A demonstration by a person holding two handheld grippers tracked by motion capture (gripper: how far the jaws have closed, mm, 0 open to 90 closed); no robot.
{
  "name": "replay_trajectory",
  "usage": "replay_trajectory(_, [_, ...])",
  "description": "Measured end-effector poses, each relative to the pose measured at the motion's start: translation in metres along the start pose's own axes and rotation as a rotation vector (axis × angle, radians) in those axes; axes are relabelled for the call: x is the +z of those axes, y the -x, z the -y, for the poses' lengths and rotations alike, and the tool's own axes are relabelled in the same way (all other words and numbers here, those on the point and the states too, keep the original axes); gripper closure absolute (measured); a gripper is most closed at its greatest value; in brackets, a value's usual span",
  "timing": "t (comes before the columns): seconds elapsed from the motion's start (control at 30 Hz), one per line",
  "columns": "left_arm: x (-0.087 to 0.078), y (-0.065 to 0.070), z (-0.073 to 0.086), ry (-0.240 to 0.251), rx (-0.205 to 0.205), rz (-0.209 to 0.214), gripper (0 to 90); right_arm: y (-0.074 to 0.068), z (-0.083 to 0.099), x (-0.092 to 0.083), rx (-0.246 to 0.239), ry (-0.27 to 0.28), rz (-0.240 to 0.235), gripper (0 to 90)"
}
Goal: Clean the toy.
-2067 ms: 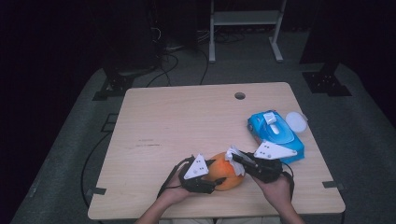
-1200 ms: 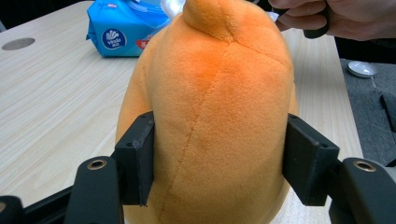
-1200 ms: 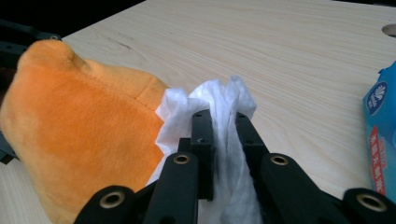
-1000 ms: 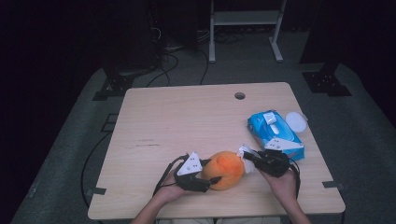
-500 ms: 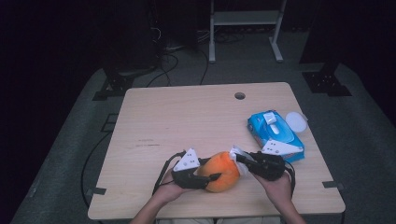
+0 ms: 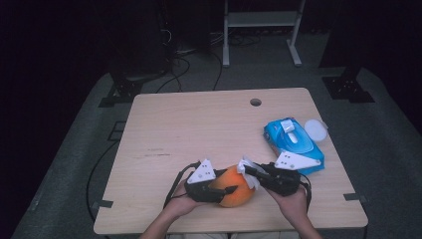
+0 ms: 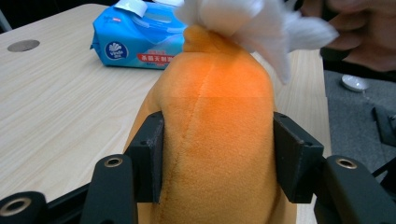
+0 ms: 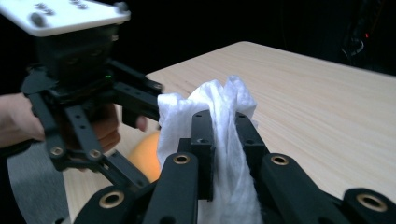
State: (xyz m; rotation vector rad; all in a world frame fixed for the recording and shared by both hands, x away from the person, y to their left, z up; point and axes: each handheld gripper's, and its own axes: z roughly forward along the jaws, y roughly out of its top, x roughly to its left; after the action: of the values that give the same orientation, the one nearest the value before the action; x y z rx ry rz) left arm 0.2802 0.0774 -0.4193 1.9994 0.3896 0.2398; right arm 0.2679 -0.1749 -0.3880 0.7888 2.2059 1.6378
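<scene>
Left hand-held gripper point(image 6: 219, 188) has just been closing, and its jaws now clamp the orange plush point(image 7: 215, 135) from both sides, holding it up at the near edge of the counter point(image 6: 199, 129). Right hand-held gripper point(image 6: 251, 172) has its jaws pressed together on a white wipe point(image 8: 219, 140), whose bunched end touches the top of the plush. The step in hand looks like wiping the plush, so the left grip should stay firm enough that the soft body does not twist, while the wipe is drawn along the pile with light, even pressure and kept pinched deep so it cannot slip free. A blue wipe pack point(image 6: 293, 144) lies just beside the right hand.
</scene>
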Motion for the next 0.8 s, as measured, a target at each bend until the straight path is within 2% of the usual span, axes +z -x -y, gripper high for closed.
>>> replay_trajectory(0.07, [0.001,0.0,0.001,-0.005,0.002,-0.001,42.7,-0.002,0.002,0.004,-0.025,-0.022,0.02,80.6])
replay_trajectory(0.1, [0.002,0.0,0.002,-0.005,0.002,0.002,40.4,0.001,0.004,0.004,-0.007,-0.034,0.02,80.6])
replay_trajectory(0.2, [0.006,-0.004,0.005,0.018,-0.021,0.004,23.4,0.008,0.01,0.004,0.008,-0.051,0.037,80.6])
replay_trajectory(0.27, [0.01,-0.009,0.008,-0.004,-0.072,0.005,11.7,0.009,0.011,0.003,0.01,-0.056,0.043,80.6])
replay_trajectory(0.3, [0.011,-0.01,0.01,0.001,-0.087,0.015,11.2,0.01,0.012,0.002,0.008,-0.056,0.045,80.6])
replay_trajectory(0.4, [0.011,-0.007,0.01,-0.004,-0.067,0.032,17.1,0.015,0.013,0.002,0.015,-0.064,0.055,80.6])
replay_trajectory(0.53, [0.007,-0.005,0.009,0.02,-0.05,0.105,24.0,0.028,0.019,-0.002,0.05,-0.069,0.09,80.5])
replay_trajectory(0.6, [0.008,-0.006,0.011,0.02,-0.052,0.086,23.1,0.034,0.021,-0.004,0.063,-0.078,0.099,80.4])
replay_trajectory(0.7, [0.012,-0.01,0.012,-0.018,-0.092,0.049,10.9,0.035,0.021,-0.005,0.071,-0.082,0.105,80.5])
replay_trajectory(0.73, [0.014,-0.01,0.013,-0.023,-0.109,0.054,9.8,0.034,0.021,-0.005,0.066,-0.081,0.103,80.5])
replay_trajectory(0.8, [0.014,-0.009,0.015,-0.024,-0.094,0.053,14.4,0.029,0.018,-0.004,0.058,-0.08,0.092,80.5])
